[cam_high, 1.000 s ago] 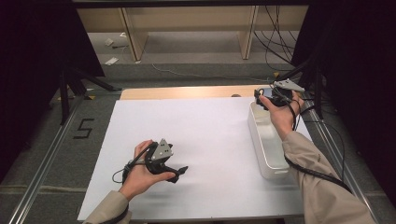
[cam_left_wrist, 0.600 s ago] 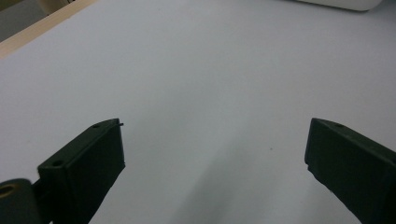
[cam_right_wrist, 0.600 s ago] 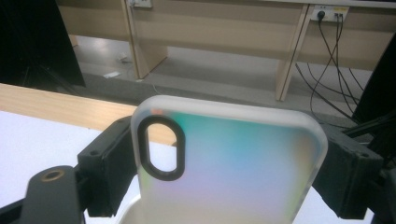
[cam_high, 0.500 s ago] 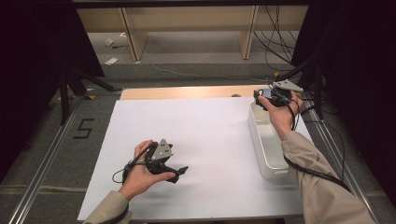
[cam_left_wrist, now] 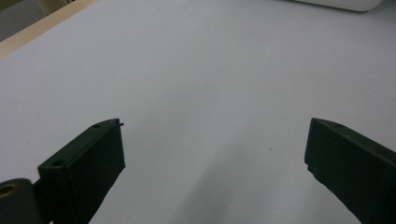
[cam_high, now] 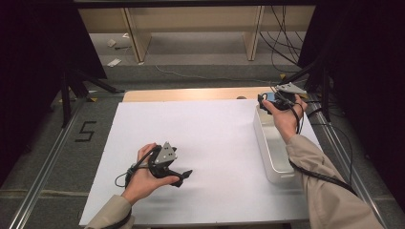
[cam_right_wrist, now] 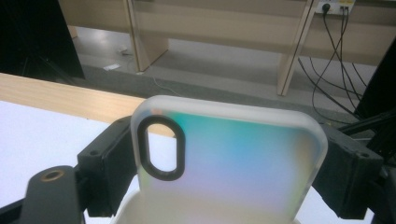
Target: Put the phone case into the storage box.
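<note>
My right gripper (cam_right_wrist: 229,161) is shut on a translucent, iridescent phone case (cam_right_wrist: 233,163) with an oval camera cutout at its upper left; a black jaw presses on each long side. In the high view this gripper (cam_high: 264,99) hovers over the far end of a white bin (cam_high: 261,138) at the table's right. My left gripper (cam_high: 185,177) rests low on the white sheet (cam_high: 215,133) near the front left, held by a hand. In the left gripper view the gripper (cam_left_wrist: 215,154) is open, with bare white sheet between the jaws.
A strip of wooden table edge (cam_high: 191,94) runs behind the sheet. Beyond it lie the floor, wooden furniture legs (cam_high: 136,33) and cables (cam_high: 282,43). Metal rails (cam_high: 45,167) flank the table. The bin's corner (cam_left_wrist: 336,3) shows far off in the left gripper view.
</note>
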`<state>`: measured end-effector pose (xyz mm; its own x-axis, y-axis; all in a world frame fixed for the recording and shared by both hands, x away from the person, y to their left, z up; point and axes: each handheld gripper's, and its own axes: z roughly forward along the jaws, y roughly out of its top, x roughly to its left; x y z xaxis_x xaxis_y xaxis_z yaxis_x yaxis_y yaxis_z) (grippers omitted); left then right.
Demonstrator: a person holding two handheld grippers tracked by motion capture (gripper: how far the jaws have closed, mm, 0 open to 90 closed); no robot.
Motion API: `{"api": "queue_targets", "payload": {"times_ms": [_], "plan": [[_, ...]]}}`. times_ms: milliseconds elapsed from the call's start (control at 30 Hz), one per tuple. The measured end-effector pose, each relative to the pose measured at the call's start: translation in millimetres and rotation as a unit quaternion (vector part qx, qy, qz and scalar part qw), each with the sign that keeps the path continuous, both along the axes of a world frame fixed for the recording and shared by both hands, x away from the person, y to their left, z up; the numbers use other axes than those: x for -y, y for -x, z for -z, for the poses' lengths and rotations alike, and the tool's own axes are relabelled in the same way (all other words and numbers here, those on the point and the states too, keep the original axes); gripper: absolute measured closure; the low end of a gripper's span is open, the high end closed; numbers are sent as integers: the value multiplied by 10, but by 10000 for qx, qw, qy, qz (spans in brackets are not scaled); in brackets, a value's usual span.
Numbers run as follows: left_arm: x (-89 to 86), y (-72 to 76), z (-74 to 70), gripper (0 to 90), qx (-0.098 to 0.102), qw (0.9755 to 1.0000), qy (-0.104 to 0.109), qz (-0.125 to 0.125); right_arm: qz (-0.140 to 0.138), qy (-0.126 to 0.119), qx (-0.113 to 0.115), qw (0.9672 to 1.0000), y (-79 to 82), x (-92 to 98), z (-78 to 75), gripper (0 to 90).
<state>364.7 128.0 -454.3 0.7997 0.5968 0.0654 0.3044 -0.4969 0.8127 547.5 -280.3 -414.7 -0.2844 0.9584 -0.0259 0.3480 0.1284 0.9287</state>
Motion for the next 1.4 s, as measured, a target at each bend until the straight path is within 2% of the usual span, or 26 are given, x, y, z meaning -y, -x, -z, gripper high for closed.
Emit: {"api": "queue_targets", "payload": {"times_ms": [533, 933, 1200, 1400], "plan": [[0, 1, -1, 42, -6, 10000, -3, -2, -24, 54, -149, 9999, -30, -3, 56, 180], [1, 0, 0, 42, -2, 10000, 5, -5, -70, 103, -120, 9999, -71, -24, 98, 172], [0, 1, 0, 42, 1, 10000, 12, -12, -41, 3, -192, 9998, -104, -14, 147, 143], [-1, 2, 0, 42, 0, 10000, 9, -6, -48, -41, -265, 9996, -114, -9, 170, 84]]}}
